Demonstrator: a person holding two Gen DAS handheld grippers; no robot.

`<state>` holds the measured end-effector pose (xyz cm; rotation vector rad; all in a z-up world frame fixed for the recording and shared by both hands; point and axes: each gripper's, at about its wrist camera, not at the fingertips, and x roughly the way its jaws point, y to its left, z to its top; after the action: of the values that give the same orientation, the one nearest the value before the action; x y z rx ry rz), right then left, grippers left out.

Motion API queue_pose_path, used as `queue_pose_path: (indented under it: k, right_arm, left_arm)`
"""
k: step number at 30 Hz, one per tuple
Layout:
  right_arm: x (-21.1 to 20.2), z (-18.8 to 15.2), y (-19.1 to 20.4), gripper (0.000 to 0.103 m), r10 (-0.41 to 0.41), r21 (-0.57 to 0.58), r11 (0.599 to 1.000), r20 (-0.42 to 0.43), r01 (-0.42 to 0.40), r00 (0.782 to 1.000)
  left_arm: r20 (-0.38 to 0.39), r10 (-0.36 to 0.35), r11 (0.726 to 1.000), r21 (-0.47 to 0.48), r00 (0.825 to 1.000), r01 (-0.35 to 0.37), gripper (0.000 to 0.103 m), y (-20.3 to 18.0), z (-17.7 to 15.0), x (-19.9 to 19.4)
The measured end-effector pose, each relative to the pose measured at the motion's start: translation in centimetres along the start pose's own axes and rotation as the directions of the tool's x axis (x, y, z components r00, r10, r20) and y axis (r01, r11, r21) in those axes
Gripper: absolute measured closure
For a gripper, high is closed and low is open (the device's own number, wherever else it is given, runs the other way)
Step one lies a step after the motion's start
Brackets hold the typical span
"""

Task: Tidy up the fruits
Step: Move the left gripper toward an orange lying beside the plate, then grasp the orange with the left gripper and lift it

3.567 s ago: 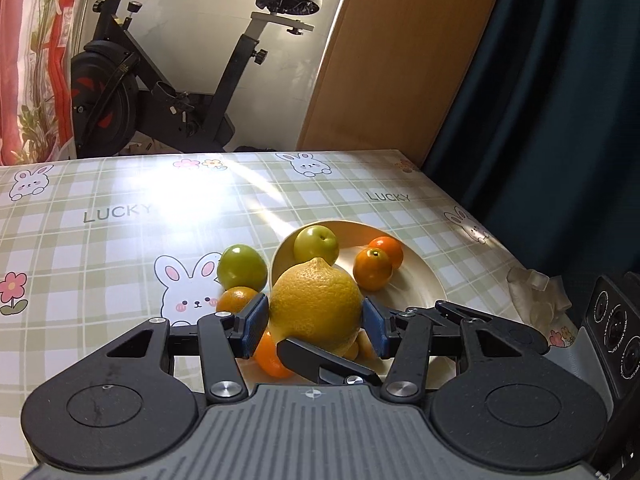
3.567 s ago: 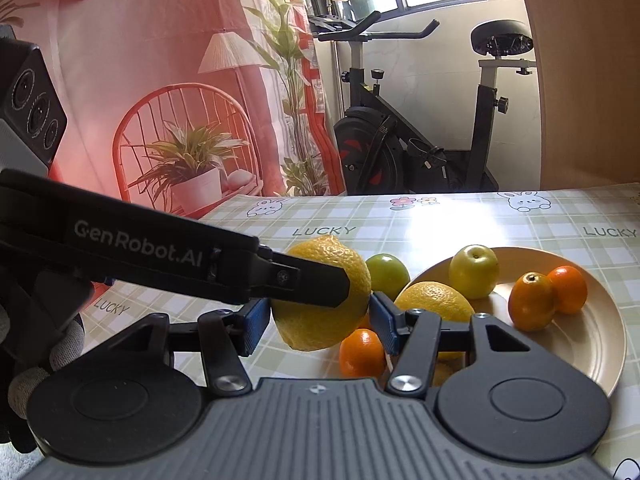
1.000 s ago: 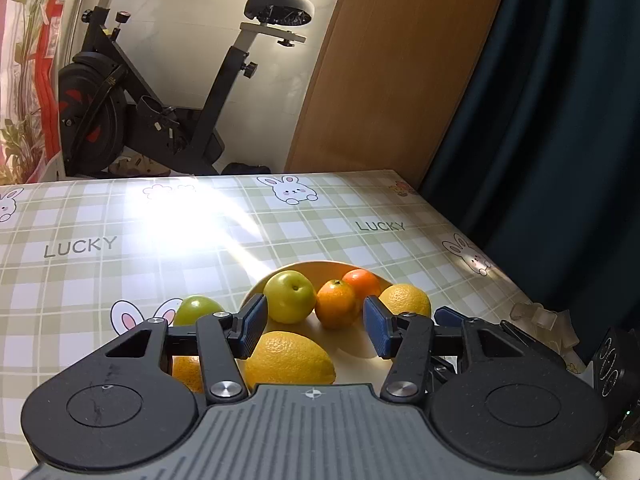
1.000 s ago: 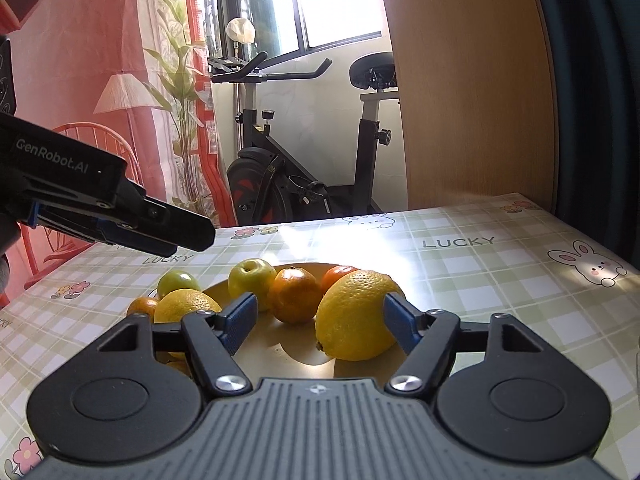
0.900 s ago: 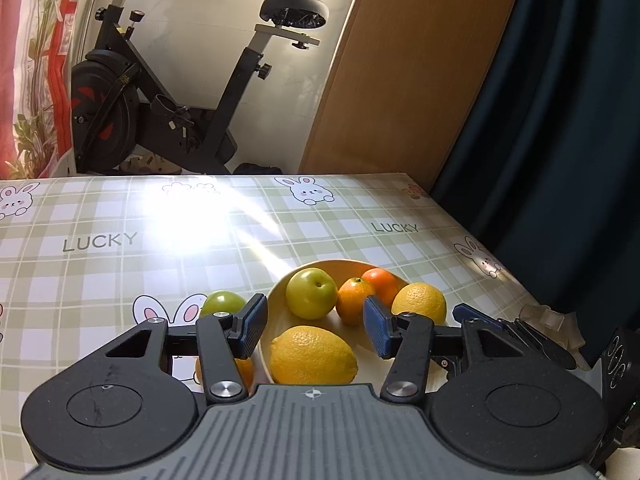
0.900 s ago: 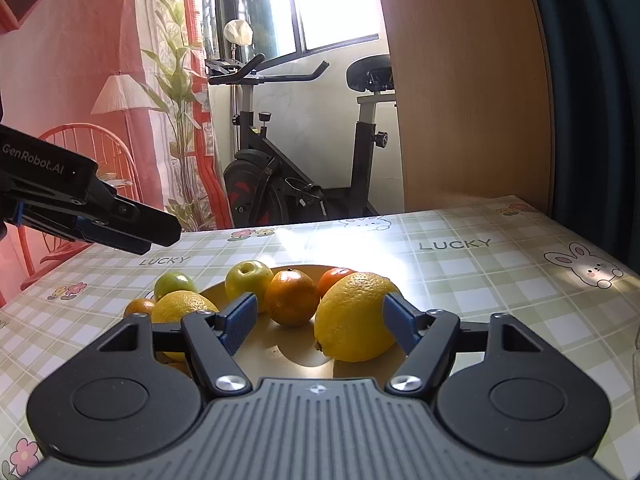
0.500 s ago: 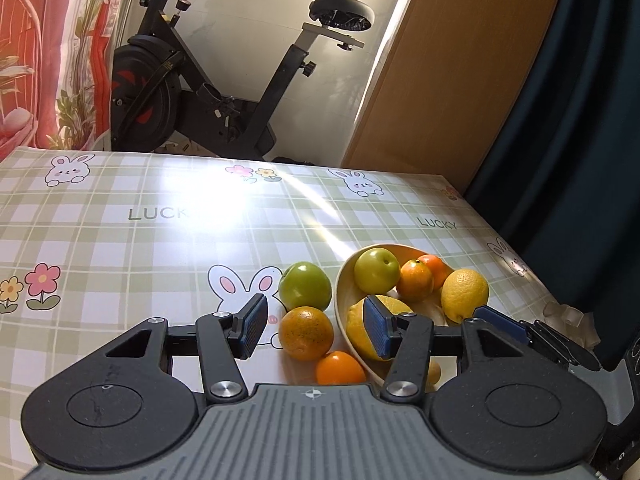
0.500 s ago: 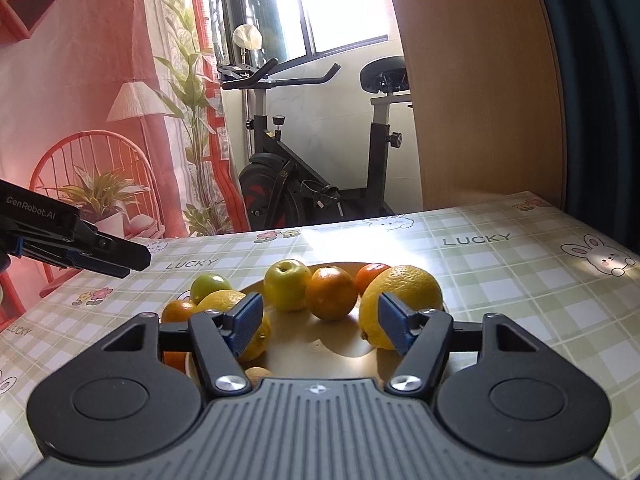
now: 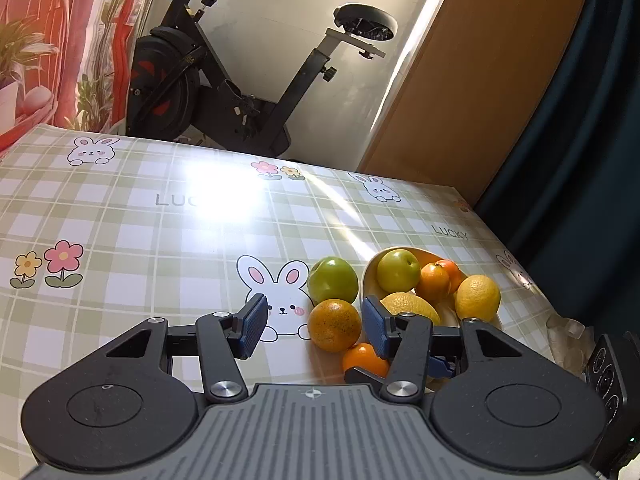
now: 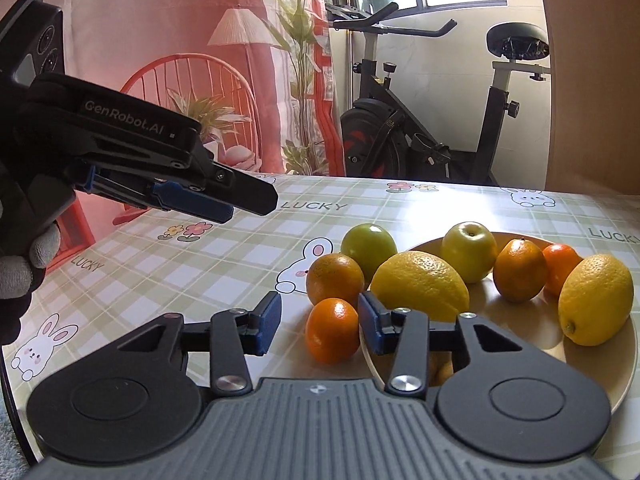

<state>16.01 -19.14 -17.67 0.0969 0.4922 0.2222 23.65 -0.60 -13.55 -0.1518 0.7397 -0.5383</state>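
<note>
A tan plate [image 10: 592,364] [image 9: 370,280] holds two lemons [image 10: 420,280] [image 10: 596,300], a yellow-green apple [image 10: 468,252] and two oranges [image 10: 520,270]. On the tablecloth left of the plate lie a green apple [image 10: 368,246] [image 9: 333,280], a large orange [image 10: 334,276] [image 9: 335,325] and a small orange [image 10: 332,330] [image 9: 365,360]. My left gripper [image 9: 312,326] is open and empty, just above and behind the large orange. My right gripper [image 10: 318,328] is open and empty, with the small orange just ahead of its gap. The left gripper also shows in the right wrist view [image 10: 224,200].
The table has a green checked cloth [image 9: 160,240] with rabbits and "LUCKY" print. An exercise bike [image 9: 224,88] stands behind it. A dark curtain [image 9: 580,120] hangs at the right. Crumpled clear plastic [image 9: 568,332] lies at the table's right edge.
Both grippers let their lemons go onto the plate and opened. Both have since swung left, off the plate, toward the loose fruit on the cloth.
</note>
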Motion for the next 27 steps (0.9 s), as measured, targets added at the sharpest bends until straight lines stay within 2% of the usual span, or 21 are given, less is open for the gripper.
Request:
queue_pose_path:
  k: [6, 11, 13, 16, 23, 27]
  right_arm:
    - [0.6, -0.2, 1.1, 0.06, -0.005, -0.037, 0.999, -0.006, 0.004, 1.0]
    - [0.0, -0.8, 2.0, 0.06, 0.069, -0.09, 0.994, 0.01, -0.068, 0.998]
    - [-0.3, -1.0, 2.2, 0.06, 0.046, -0.097, 0.994, 0.029, -0.043, 0.999]
    - [-0.5, -1.0, 1.5, 0.06, -0.009, -0.039, 0.999, 0.057, 0.011, 0.998]
    - [0.9, -0.7, 2.0, 0.06, -0.022, -0.07, 0.997, -0.03, 0.02, 0.999]
    - [1.8, -0.7, 1.6, 0.06, -0.01, -0.044, 0.999, -0.09, 0.006, 0.996]
  left_arm:
    - [-0.005, -0.009, 1.0, -0.024, 1.0, 0.009, 0.049, 0.5, -0.8, 0.1]
    - [0.008, -0.014, 0.998, -0.056, 1.0, 0.015, 0.049, 0.8, -0.8, 0.1]
    - [0.009, -0.015, 0.998, -0.059, 1.0, 0.015, 0.049, 0.9, -0.8, 0.1]
    - [0.002, -0.016, 0.998, -0.057, 1.0, 0.016, 0.049, 0.8, -0.8, 0.3]
    - [-0.015, -0.029, 0.998, -0.064, 0.999, 0.028, 0.049, 0.6, -1.5, 0.7]
    - [-0.043, -0.046, 0.997, -0.058, 0.998, 0.044, 0.049, 0.4, -2.0, 1.0]
